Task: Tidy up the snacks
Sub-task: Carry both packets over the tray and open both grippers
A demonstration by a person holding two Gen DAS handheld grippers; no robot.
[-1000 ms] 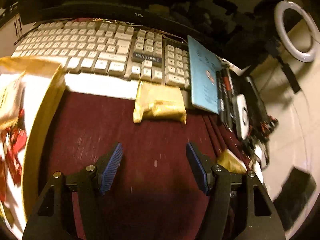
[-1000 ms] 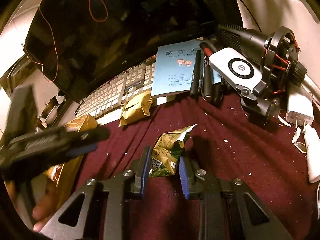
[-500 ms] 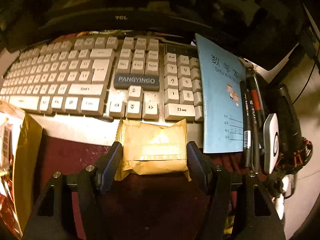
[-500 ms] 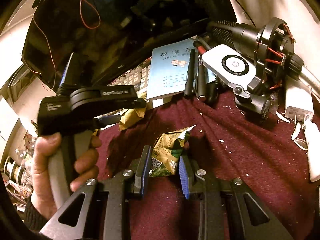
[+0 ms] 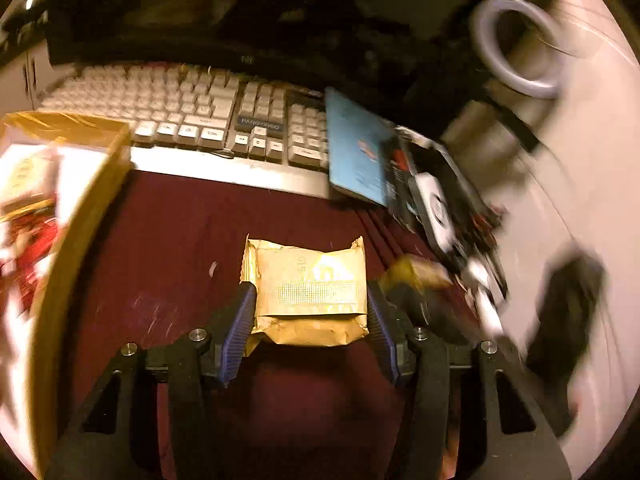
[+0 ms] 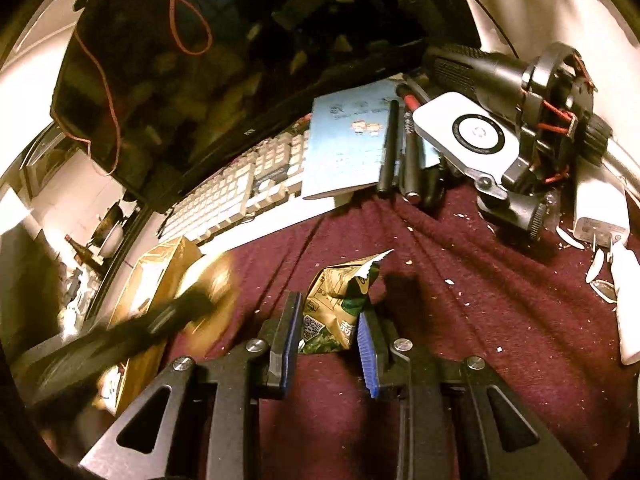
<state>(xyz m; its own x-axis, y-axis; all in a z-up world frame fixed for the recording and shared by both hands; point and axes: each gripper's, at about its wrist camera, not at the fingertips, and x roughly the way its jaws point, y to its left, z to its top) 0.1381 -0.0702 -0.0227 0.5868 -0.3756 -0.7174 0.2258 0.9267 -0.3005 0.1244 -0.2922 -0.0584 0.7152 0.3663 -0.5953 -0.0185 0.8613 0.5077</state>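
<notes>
Holding the gold snack packet (image 5: 310,296) between the blue pads, your left gripper (image 5: 308,320) carries it above the maroon cloth (image 5: 168,240), with the keyboard (image 5: 192,116) at twelve o'clock and the gold box (image 5: 76,216) at nine o'clock. Judging by the crinkled foil, the packet is light, soft and a little slick; its contents likely crumble, so squeeze only enough to keep it from sliding. You have it by the two short sides, near the sealed lower edge, which looks like the stiffest place to hold.

Your right gripper (image 6: 329,340) is narrowed on the green snack bag (image 6: 340,308), which stands upright on the cloth with its torn top at one o'clock. It seems thin and partly emptied, so keep it upright to avoid spilling. The box, likely the destination, lies at nine o'clock from it.
</notes>
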